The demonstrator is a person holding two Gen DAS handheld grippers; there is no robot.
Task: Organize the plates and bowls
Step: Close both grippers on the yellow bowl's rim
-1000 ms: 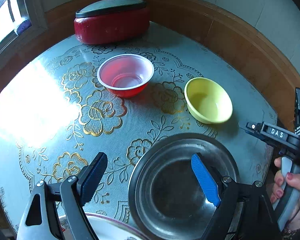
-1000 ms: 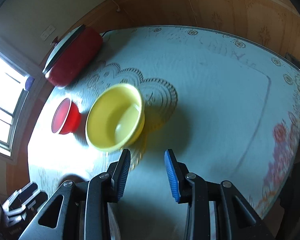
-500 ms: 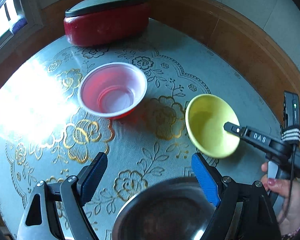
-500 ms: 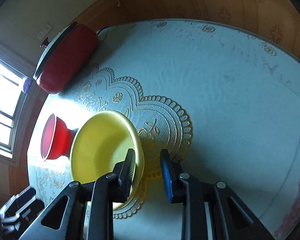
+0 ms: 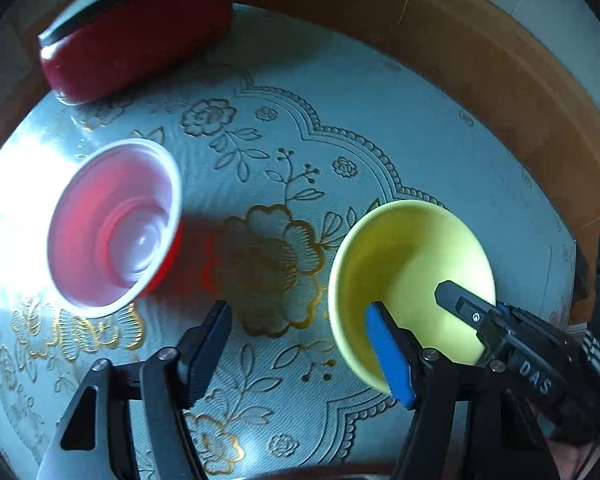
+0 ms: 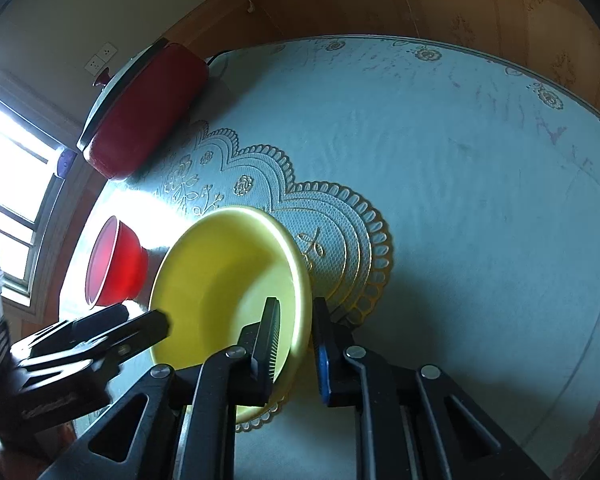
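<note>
Round yellow plastic bowl (image 6: 224, 280), table centre: near rim clamped by right gripper (image 6: 296, 344). Left gripper (image 5: 296, 356) unclenched, jaws just narrowing, nothing held. Translucent red plastic bowl (image 5: 112, 224) left, unstacked. Nesting judged pending.

You get hard daylight from the window (image 6: 8, 184), glare whitening the tablecloth (image 5: 400, 128), a blurred red bowl (image 5: 112, 224), and fisheye-darkened, bent edges.

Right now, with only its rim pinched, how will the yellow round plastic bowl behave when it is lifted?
The yellow round plastic bowl probably is light and stiff, with a thin, even rim. The right gripper pinches one side only, so the bowl may tilt or swing. Its glossy surface might slip between the fingers.
</note>
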